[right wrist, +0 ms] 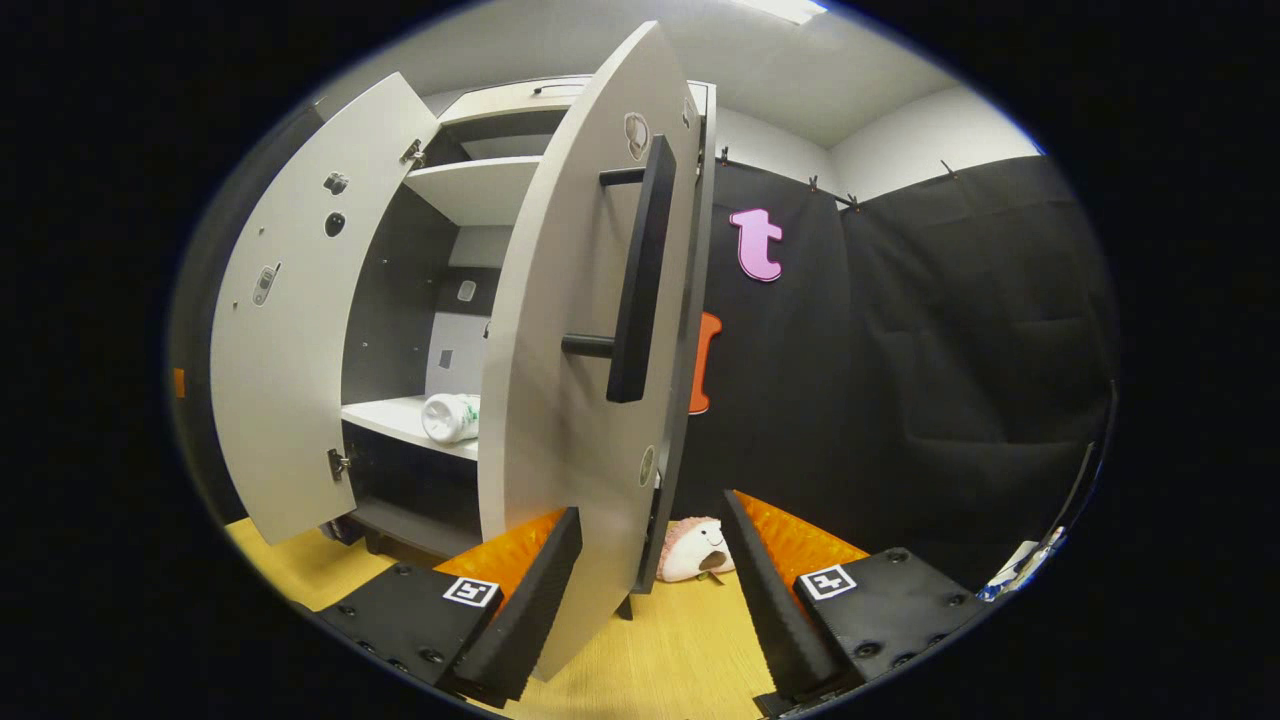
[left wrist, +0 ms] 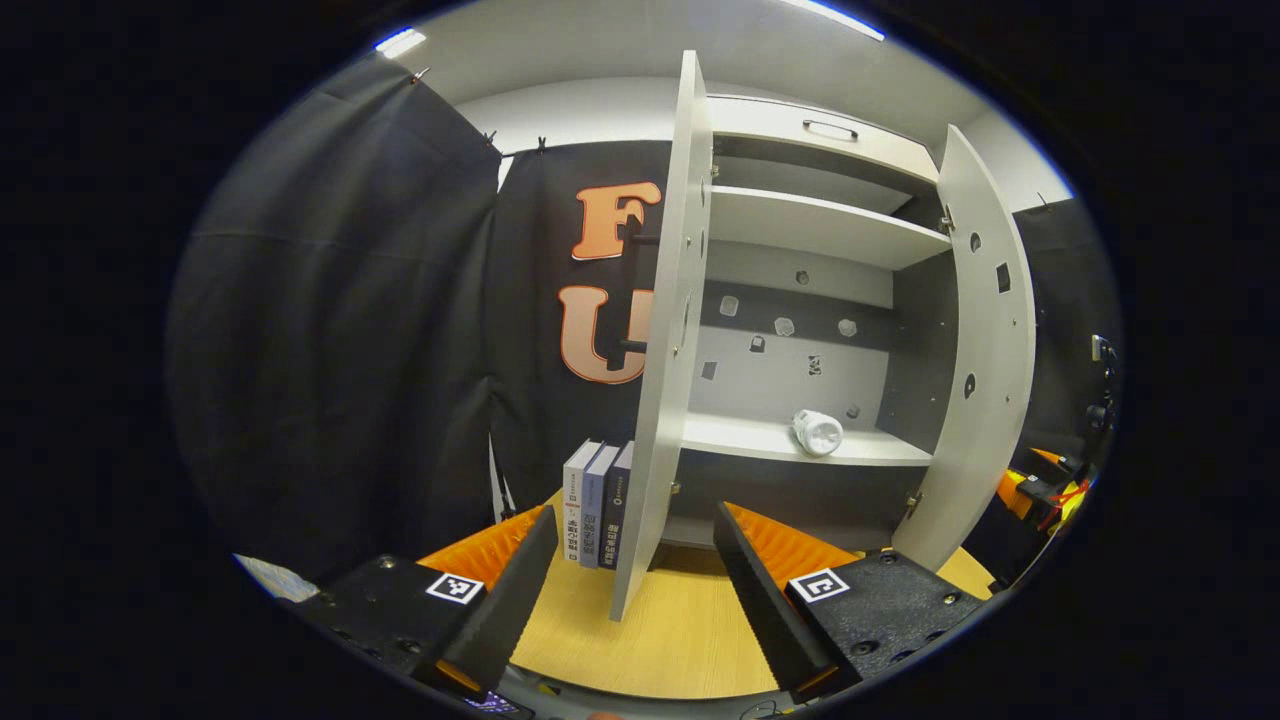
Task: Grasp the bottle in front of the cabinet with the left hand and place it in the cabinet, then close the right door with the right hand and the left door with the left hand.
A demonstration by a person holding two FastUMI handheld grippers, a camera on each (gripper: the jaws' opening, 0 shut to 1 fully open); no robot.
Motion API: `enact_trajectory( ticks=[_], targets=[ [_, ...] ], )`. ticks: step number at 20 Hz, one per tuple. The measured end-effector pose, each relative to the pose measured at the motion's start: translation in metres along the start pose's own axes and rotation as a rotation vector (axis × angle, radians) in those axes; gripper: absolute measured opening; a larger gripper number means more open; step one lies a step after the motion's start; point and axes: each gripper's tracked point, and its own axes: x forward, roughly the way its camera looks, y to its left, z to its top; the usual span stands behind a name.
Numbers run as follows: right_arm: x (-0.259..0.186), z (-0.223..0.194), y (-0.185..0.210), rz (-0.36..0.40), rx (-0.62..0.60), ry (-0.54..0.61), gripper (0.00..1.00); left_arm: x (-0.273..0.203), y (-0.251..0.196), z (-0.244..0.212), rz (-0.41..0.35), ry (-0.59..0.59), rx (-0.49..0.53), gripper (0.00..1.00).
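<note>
The white bottle lies on its side on the cabinet's middle shelf, towards the right. It also lies on that shelf in the right gripper view. Both doors stand open. My left gripper is open in front of the left door, seen almost edge-on, whose lower edge falls between the fingers. My right gripper is open close to the outer face of the right door, just below its black handle. The left door shows its inner face farther off.
Three books stand on the wooden table left of the cabinet. A small plush toy lies on the table behind the right door. An upper shelf is bare. Black cloth walls surround the booth.
</note>
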Motion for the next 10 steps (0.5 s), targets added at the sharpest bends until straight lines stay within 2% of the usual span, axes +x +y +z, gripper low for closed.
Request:
enact_trajectory(
  ticks=[10],
  targets=[
    [0.009,0.002,0.020,0.002,0.009,-0.010,0.93,-0.004,0.011,-0.004,0.025,0.009,0.007,0.96]
  ],
)
